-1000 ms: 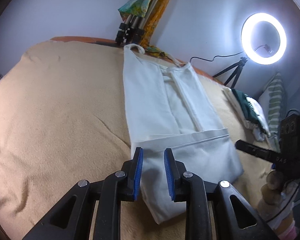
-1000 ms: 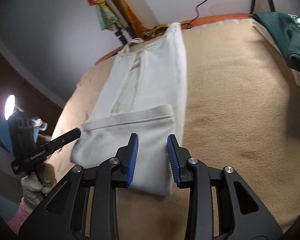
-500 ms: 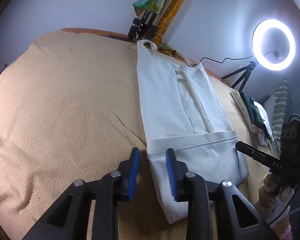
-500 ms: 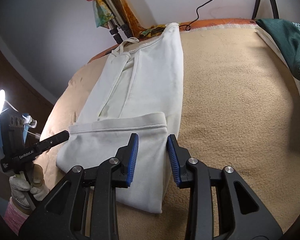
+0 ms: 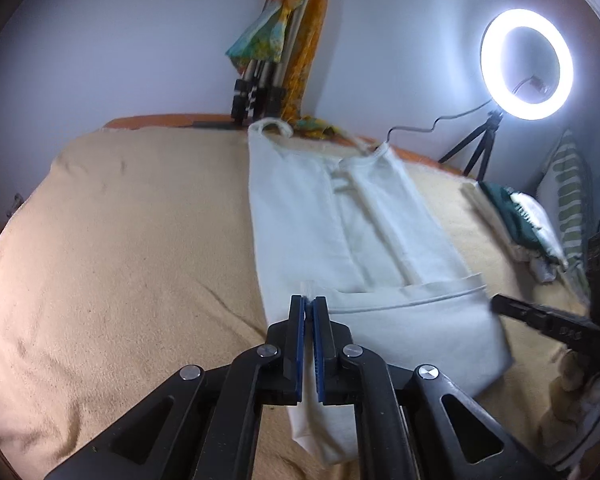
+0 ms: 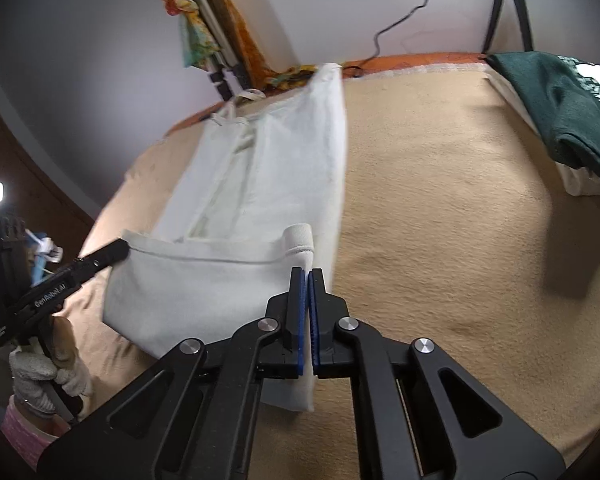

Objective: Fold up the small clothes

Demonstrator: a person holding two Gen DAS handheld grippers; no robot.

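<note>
A white garment (image 5: 340,240) lies lengthwise on the tan blanket (image 5: 120,260), its near end folded back over itself. My left gripper (image 5: 309,304) is shut on the left corner of that folded end. In the right wrist view the same garment (image 6: 268,168) shows, and my right gripper (image 6: 307,276) is shut on its right corner, where the hem (image 6: 300,240) curls up between the pads. Each gripper appears in the other's view, the right one (image 5: 540,316) at the right edge and the left one (image 6: 60,284) at the left edge.
A lit ring light (image 5: 526,60) on a small tripod stands at the far right. Folded green and white clothes (image 6: 560,100) lie at the blanket's right side. A tripod (image 5: 256,88) draped with colourful cloth leans in the far corner. A striped pillow (image 5: 568,196) is at the right.
Both grippers were open over the folded end of the garment; now both have shut on its near corners. The hem corner has curled up at the right gripper.
</note>
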